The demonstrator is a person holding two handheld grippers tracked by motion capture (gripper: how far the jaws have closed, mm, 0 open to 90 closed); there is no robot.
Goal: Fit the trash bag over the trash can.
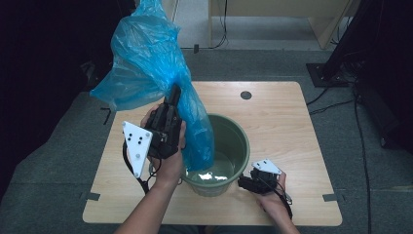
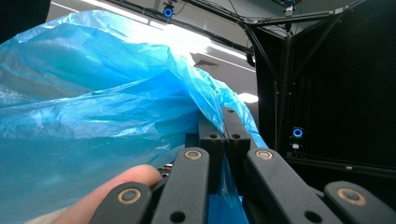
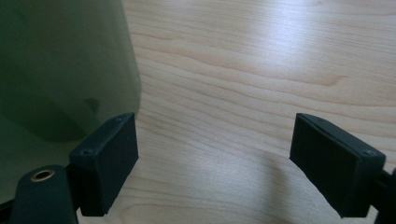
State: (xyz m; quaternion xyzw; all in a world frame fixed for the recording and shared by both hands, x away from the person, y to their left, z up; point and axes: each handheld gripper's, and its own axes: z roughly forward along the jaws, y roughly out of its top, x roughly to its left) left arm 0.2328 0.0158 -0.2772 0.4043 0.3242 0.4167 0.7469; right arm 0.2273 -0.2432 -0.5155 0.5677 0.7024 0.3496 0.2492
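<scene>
Bag (image 1: 146,63) lifted above the bucket (image 1: 234,141).
Your left gripper (image 1: 174,92) pinches the blue bag; your right gripper (image 3: 215,158) stands open, empty.

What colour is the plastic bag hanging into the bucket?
Blue, see-through. The bag shows best in the high view, its lower end in the green bucket.

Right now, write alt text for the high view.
The left gripper holds a blue plastic bag up, its lower end hanging into a green bucket on a wooden table. The right gripper rests open beside the bucket.
</scene>
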